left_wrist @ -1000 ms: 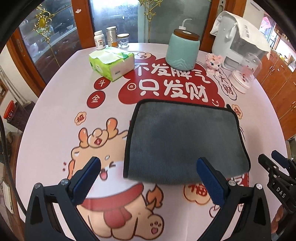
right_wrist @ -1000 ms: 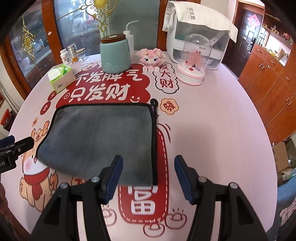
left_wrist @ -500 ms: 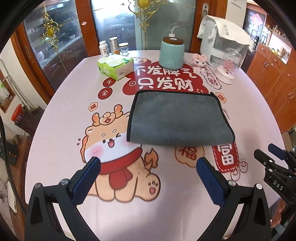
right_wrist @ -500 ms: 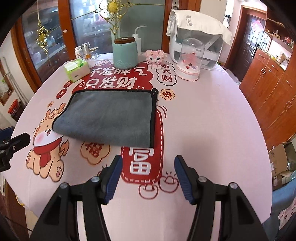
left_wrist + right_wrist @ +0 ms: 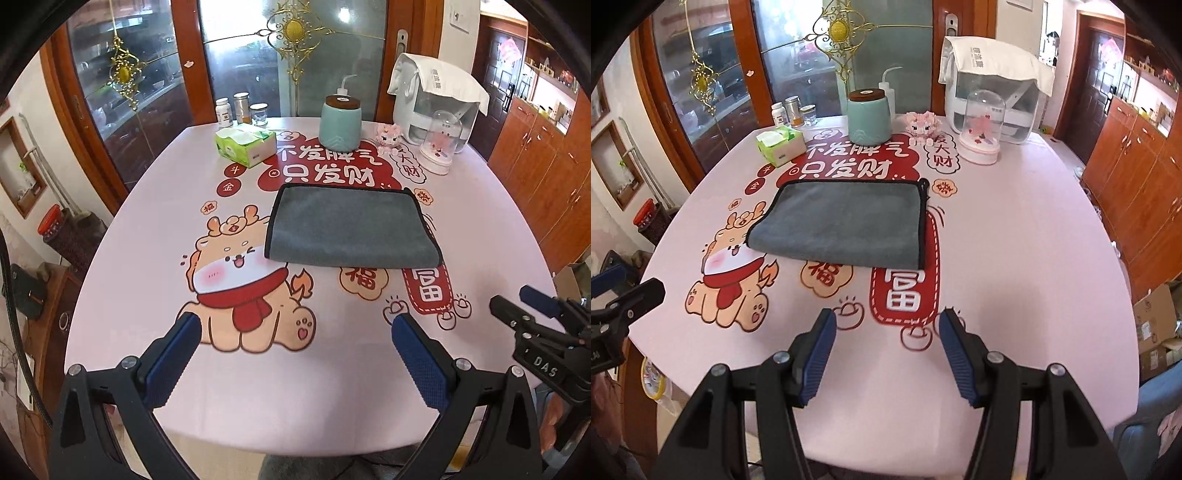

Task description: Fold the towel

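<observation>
A grey towel (image 5: 351, 227) with black edging lies folded in a flat rectangle on the pink printed table; it also shows in the right wrist view (image 5: 842, 225). My left gripper (image 5: 295, 336) is open and empty, held over the table's near edge well short of the towel. My right gripper (image 5: 886, 328) is open and empty, also near the front edge and apart from the towel. The right gripper shows at the right of the left wrist view (image 5: 532, 325).
At the table's back stand a green tissue box (image 5: 245, 146), a teal canister (image 5: 340, 123), several small jars (image 5: 240, 110), a pink toy (image 5: 388, 136), a glass dome (image 5: 441, 144) and a white appliance (image 5: 436, 99). Wooden cabinets (image 5: 1137, 177) stand at the right.
Both grippers have pulled back from the towel toward the table's near edge and risen. The towel lies unmoved, looking smaller and farther away.
</observation>
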Tool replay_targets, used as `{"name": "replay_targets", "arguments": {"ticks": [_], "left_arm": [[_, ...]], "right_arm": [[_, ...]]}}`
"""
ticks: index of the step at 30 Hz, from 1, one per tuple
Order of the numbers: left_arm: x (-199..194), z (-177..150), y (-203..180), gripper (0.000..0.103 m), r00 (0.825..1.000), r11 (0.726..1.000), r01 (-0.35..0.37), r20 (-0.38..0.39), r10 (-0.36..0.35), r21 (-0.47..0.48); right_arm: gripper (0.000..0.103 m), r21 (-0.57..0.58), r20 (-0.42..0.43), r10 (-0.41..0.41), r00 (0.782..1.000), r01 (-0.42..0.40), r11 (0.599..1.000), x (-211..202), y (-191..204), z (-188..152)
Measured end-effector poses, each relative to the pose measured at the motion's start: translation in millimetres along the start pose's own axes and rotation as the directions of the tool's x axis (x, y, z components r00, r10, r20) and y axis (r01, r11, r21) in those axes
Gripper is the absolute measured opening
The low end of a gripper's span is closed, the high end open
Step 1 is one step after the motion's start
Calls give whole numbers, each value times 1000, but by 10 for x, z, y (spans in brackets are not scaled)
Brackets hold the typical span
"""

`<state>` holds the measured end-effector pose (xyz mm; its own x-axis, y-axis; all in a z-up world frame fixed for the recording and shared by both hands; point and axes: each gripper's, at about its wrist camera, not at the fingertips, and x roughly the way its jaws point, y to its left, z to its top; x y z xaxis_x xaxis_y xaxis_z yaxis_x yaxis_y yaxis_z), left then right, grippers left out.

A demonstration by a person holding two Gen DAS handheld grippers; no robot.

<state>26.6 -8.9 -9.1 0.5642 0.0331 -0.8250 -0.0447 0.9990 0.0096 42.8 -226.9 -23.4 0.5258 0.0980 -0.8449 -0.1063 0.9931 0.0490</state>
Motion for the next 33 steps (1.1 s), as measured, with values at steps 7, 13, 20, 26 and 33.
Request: {"name": "replay_targets", "arguments": {"ticks": [7,13,20,26,33], "left_arm": [[-189,-74,-4,102,1000,1000,4,6,-4,-15],[-255,-118,5,102,1000,1000,11,-4,-11,-19],[-285,-140,-11,102,1000,1000,-3,1,3,10],[-287,-143,-35,102,1000,1000,3,6,-3,19],[-279,-153,-53,102,1000,1000,13,-1,-13,23]], "right_arm": [[58,27,-9,3,1000,-3,1000,-147,90,-92],[58,38,10,-13,1000,13,999,-281,160,-129],[58,49,4,-29,1000,29,998,-350,219,-170],[58,34,9,-46,999,46,998,-424,290,-211],[58,48,-3,-50,999,50,998,-465,280,-240]]}}
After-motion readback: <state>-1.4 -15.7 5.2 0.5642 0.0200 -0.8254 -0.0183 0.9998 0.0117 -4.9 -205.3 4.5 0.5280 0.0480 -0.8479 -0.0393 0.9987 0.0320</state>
